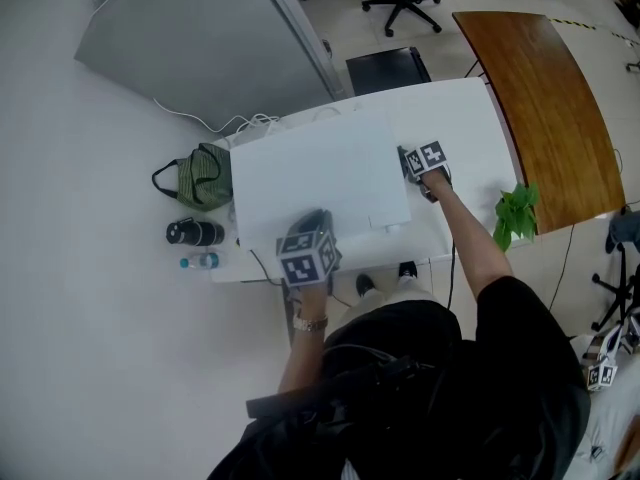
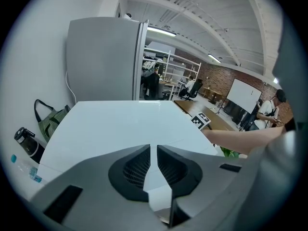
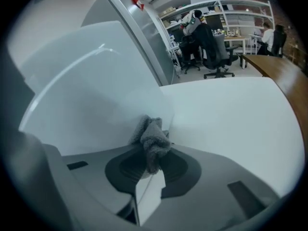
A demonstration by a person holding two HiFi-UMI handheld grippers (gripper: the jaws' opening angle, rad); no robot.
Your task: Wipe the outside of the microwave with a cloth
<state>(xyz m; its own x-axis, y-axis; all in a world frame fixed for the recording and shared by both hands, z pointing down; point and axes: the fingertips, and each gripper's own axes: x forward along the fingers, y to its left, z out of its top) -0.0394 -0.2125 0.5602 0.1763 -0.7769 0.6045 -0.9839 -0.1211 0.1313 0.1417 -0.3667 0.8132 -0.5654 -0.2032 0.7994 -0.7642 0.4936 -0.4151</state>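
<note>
Cloth: the grey cloth (image 3: 154, 143) is pinched tight in the right gripper (image 3: 151, 173). It touches the right side of the microwave (image 1: 320, 173), so it can rub there.
Left gripper: the left gripper (image 2: 153, 166) has its jaws pressed almost together, with nothing in them. It sits at the top front edge, likely to keep the box steady.
Table: the white table (image 1: 470, 118) holds the microwave.
</note>
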